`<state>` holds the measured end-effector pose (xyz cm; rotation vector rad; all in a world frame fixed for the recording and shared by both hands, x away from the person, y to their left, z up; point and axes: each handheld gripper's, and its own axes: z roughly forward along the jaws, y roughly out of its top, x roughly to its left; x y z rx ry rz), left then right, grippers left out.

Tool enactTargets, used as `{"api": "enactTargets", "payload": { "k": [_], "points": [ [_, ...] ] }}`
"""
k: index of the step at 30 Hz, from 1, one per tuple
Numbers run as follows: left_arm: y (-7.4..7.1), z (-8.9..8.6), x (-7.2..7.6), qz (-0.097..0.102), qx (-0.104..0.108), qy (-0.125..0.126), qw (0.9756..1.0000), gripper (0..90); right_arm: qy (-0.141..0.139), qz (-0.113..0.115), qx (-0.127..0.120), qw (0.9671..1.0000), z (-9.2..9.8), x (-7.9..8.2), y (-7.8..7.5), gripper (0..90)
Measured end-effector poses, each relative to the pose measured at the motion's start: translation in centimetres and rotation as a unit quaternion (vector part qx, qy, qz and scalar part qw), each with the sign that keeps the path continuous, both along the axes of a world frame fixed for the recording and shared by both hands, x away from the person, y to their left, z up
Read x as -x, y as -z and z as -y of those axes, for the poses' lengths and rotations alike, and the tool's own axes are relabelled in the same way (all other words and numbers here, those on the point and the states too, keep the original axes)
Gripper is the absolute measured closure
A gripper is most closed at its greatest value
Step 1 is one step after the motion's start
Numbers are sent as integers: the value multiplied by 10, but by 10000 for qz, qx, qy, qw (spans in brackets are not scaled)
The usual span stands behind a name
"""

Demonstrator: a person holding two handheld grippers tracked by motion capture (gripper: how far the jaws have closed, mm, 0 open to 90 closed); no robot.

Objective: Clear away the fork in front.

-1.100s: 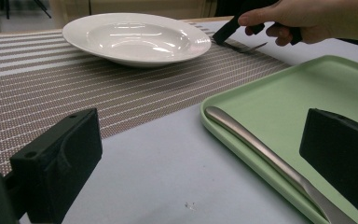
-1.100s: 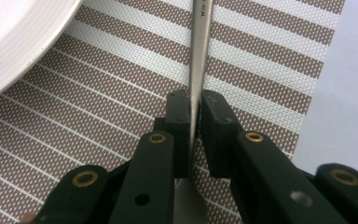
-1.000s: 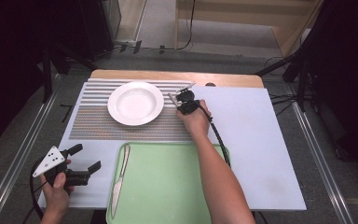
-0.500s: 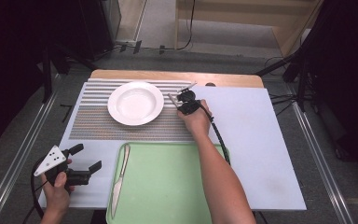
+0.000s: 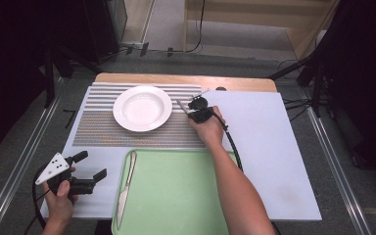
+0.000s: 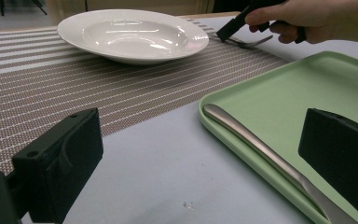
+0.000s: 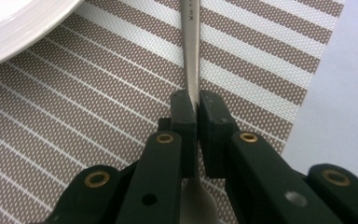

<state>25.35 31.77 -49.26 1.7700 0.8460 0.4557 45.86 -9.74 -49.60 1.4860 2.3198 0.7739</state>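
My right gripper [image 5: 194, 105] is shut on a metal fork [image 7: 191, 46], low over the striped placemat [image 5: 103, 132] just right of the white plate [image 5: 142, 107]. In the right gripper view the two pads pinch the fork's handle, which runs away over the stripes. The left gripper view shows the fork [image 6: 244, 42] tilted beside the plate [image 6: 130, 35]. At the table's near left corner, my left gripper [image 5: 85, 169] is held open and holds nothing. A knife [image 5: 126, 188] lies along the left edge of the green tray [image 5: 186, 205].
The placemat lies on a pale blue table cover [image 5: 269, 147], bare on its right half. The right gripper's cable [image 5: 232, 144] trails along the forearm over the tray's right corner. A wooden strip [image 5: 176, 81] edges the far side of the table.
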Motion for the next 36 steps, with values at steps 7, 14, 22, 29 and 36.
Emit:
{"api": "enactTargets", "payload": {
  "k": [7,14,22,29,36],
  "points": [
    [0,0,-1,-4,-50,-18,10000,0,-88,93,-65,9999,10,10,-1,842],
    [0,0,-1,-21,-47,-12,10000,0,-161,164,-163,9996,12,14,-5,842],
    [0,1,-1,-5,-44,-20,10000,0,-298,285,-177,9990,14,23,-7,842],
    [0,2,-2,-15,-90,-25,10000,0,-413,36,-315,9986,17,24,-3,840],
    [0,2,-1,-18,-66,-38,10000,0,-638,-94,-32,9979,7,25,0,835]
  ]
}}
